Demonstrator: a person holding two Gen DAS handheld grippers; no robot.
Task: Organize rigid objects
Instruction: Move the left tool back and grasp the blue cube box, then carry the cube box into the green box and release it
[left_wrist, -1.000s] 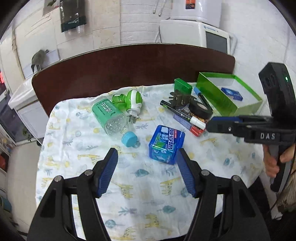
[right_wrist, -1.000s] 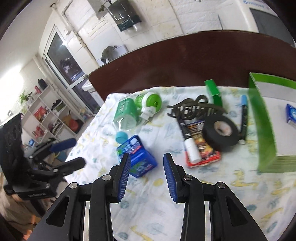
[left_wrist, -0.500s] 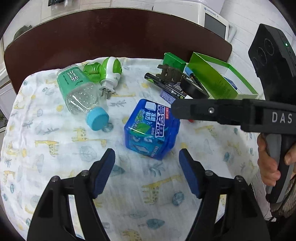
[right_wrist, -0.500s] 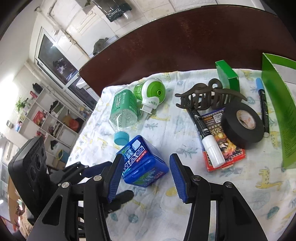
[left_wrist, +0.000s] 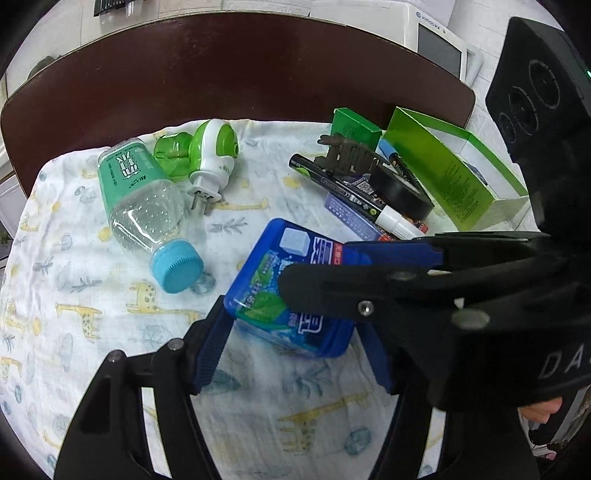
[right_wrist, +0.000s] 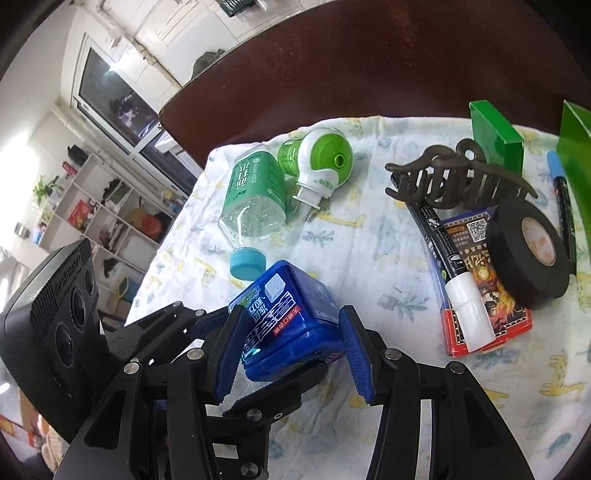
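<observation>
The blue box (left_wrist: 291, 291) lies on the giraffe-print cloth (left_wrist: 74, 295) that covers the counter (left_wrist: 221, 70), and both grippers stand around it. The left gripper (left_wrist: 295, 343) has its fingers wide apart, one on each side of the box; whether the blue pads touch the box cannot be told. The right gripper (right_wrist: 291, 347) also has its fingers spread, with the box between them. Its left pad lies against or very near the side of the box, while the right pad stands just beside the other side. In the left wrist view, the fingers of the right gripper cross over the box from the right.

Beside the box, a plastic bottle (left_wrist: 140, 206) with a green label lies on its side, its blue cap (right_wrist: 246, 263) near the corner of the box. A green and white plug-in device (right_wrist: 321, 162) lies next to the bottle. On the right, a brown hair claw (right_wrist: 450, 181), a black marker with white cap (right_wrist: 447, 266), a card pack (right_wrist: 480, 295), a roll of black tape (right_wrist: 528, 251) and a blue-capped pen (right_wrist: 561, 195) lie close together. A small green box (right_wrist: 495, 133) stands behind the claw, and an open green carton (left_wrist: 450, 170) is at the right edge.
</observation>
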